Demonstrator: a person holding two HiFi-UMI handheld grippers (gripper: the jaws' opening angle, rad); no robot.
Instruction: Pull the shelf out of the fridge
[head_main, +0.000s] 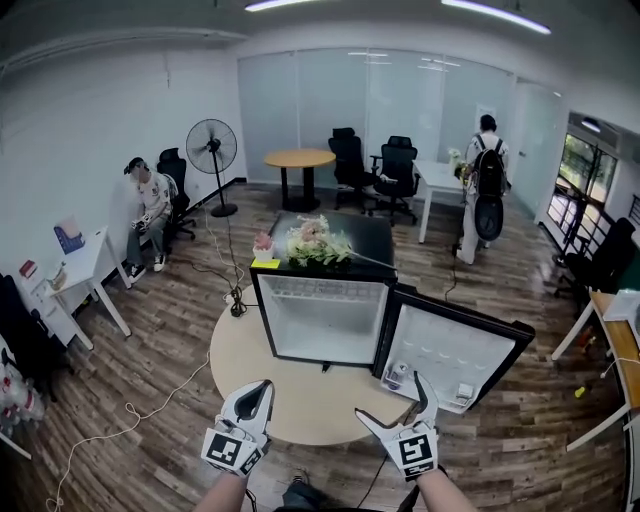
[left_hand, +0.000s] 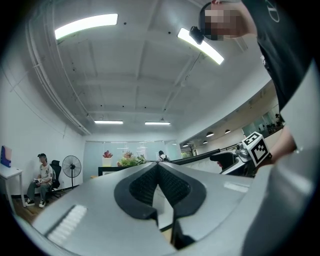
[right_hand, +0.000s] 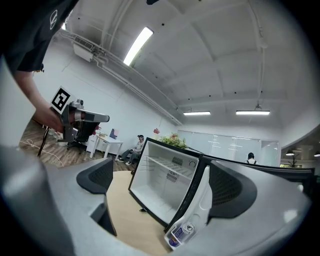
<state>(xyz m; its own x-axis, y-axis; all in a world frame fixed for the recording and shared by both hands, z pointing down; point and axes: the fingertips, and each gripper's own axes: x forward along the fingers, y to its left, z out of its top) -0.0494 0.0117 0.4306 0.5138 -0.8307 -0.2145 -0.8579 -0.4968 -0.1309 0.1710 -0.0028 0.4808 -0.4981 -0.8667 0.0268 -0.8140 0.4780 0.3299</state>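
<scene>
A small black fridge stands on a round beige table with its door swung open to the right. A thin wire shelf sits high in the white interior; the right gripper view shows the shelf too. My left gripper hovers over the table's near edge, in front of the fridge, its pads pressed together on nothing. My right gripper is held in front of the open door, its fingers wide apart around empty air.
Flowers rest on the fridge top. Small containers sit in the door's lower pocket. A person sits at the left wall; another stands at the back right. A fan, desks, chairs and a floor cable surround the table.
</scene>
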